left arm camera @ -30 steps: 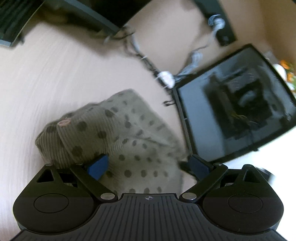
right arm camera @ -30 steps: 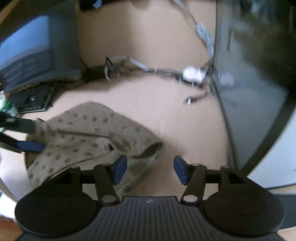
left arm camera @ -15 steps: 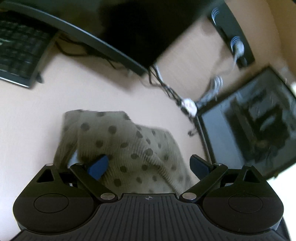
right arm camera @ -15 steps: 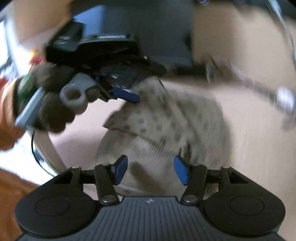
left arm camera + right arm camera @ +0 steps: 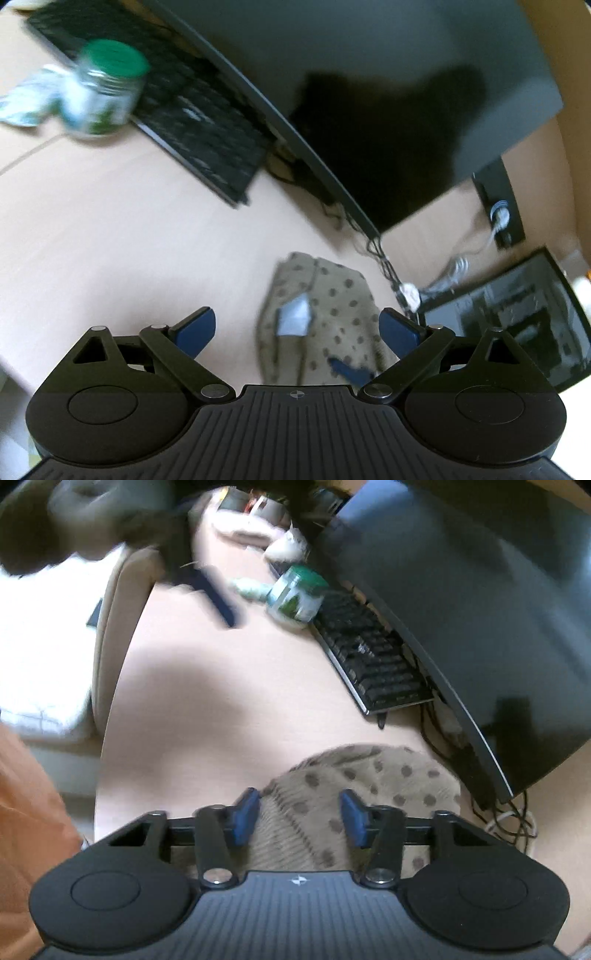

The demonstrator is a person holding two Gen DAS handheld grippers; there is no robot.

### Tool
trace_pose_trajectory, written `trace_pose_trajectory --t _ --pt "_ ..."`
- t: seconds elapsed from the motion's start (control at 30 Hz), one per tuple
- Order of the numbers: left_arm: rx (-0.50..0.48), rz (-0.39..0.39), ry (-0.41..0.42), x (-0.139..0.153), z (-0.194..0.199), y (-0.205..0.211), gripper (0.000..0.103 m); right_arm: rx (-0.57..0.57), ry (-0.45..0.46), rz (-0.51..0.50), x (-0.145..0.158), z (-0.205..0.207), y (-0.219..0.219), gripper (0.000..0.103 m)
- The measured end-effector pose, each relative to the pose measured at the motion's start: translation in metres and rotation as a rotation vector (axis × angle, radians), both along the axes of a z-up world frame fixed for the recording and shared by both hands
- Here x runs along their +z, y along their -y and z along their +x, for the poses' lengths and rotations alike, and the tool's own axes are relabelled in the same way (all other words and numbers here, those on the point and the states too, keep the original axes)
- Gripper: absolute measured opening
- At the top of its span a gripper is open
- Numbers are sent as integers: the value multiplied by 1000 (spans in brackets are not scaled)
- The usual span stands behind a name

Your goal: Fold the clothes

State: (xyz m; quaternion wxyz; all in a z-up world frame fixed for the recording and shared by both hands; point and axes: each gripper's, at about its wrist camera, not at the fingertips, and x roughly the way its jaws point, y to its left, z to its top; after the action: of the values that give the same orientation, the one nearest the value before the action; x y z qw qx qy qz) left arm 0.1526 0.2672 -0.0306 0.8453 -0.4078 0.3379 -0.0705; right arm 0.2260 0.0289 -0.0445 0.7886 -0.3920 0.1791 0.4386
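Note:
A beige knit garment with dark dots (image 5: 332, 306) lies bunched on the pale desk, a grey label (image 5: 294, 318) showing on top. My left gripper (image 5: 297, 328) hovers short of it, open wide and holding nothing. In the right wrist view it is a blurred gloved hand with one blue finger (image 5: 219, 598) far off at the upper left. My right gripper (image 5: 299, 818) sits low over the garment (image 5: 369, 775); its jaws are closing with ribbed fabric between them, and the pads stand apart. Its blue fingertip (image 5: 349, 369) rests on the garment's near edge.
A black keyboard (image 5: 373, 657) and a large dark monitor (image 5: 461, 590) stand behind the garment. A green-lidded jar (image 5: 297, 596) is left of the keyboard. Cables (image 5: 380, 254) and a dark glass panel (image 5: 509, 317) lie to the right. The desk edge and a beige chair (image 5: 110, 635) are at the left.
My left gripper has let go of the garment and drawn back to the left. My right gripper has rolled and swung over the garment, its jaws a little narrower. The garment lies more compact.

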Motion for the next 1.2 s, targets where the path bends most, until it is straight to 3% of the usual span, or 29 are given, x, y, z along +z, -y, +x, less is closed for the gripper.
trace_pose_trajectory --t 0.17,0.27,0.37,0.43,0.53,0.57,0.6,0.67,0.73,0.8,0.93,1.03,1.2 --pt "109 -35 -36 -14 -34 -29 99 -37 -22 143 49 19 7 12" --pt "122 -48 -48 -18 -35 -37 99 6 -139 116 40 1 10 12" --pt "93 -45 -25 -13 -28 -33 99 58 -206 19 8 -40 12 12" --pt "57 -32 -11 -7 -20 -26 99 53 -253 9 -2 -54 22 13" --pt "-17 -4 8 1 -5 -11 99 15 -325 120 23 -58 47 17" --pt "-47 2 16 3 2 -4 99 1 -348 164 33 -58 56 25" --pt "-76 4 25 5 8 3 99 -21 -359 209 44 -57 67 35" --pt "-138 1 45 9 19 18 99 -92 -350 282 61 -54 89 44" --pt "-215 -12 71 12 30 38 99 -207 -330 334 65 -41 109 46" --pt "-286 -27 94 13 39 57 99 -341 -335 378 56 -21 127 47" --pt "-367 1 86 1 59 92 99 -547 -480 441 10 19 142 47" --pt "-345 50 9 -23 77 98 99 -595 -522 441 -12 25 139 49" --pt "-351 12 5 -27 83 89 99 -548 -384 470 33 23 139 69"
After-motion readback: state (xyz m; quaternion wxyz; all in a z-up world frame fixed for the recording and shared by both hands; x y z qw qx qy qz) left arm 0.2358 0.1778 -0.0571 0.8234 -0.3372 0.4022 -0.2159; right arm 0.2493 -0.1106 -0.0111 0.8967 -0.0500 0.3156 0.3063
